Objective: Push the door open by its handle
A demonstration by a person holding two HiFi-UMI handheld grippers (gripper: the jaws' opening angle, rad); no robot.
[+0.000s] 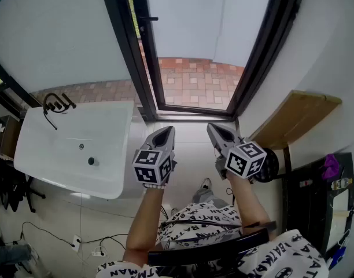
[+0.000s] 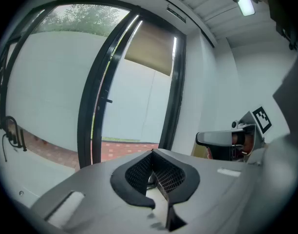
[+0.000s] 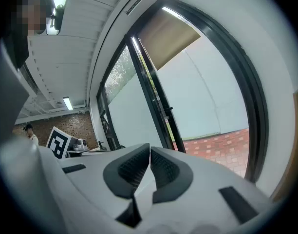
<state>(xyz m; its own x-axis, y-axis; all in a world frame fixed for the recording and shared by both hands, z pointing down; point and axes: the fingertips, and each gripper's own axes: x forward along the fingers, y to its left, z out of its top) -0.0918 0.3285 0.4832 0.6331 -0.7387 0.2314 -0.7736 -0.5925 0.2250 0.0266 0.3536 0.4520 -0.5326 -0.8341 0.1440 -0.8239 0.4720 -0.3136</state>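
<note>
The black-framed door (image 1: 139, 51) stands swung outward at the left side of the doorway, seen almost edge-on. Its short black handle (image 1: 148, 18) sticks out near the top of the head view, and also shows as the handle (image 2: 108, 101) and the handle (image 3: 167, 109) in the two gripper views. My left gripper (image 1: 164, 131) and right gripper (image 1: 214, 127) hang side by side inside the threshold, well short of the door. In both gripper views the jaws are shut with nothing between them: left gripper (image 2: 153, 155), right gripper (image 3: 149, 150).
A white sink (image 1: 78, 149) with a black tap (image 1: 54, 104) stands close at the left. A wooden board (image 1: 295, 117) leans at the right wall. Red brick paving (image 1: 194, 83) lies beyond the doorway. A black chair back (image 1: 206, 252) and the person's legs are below the grippers.
</note>
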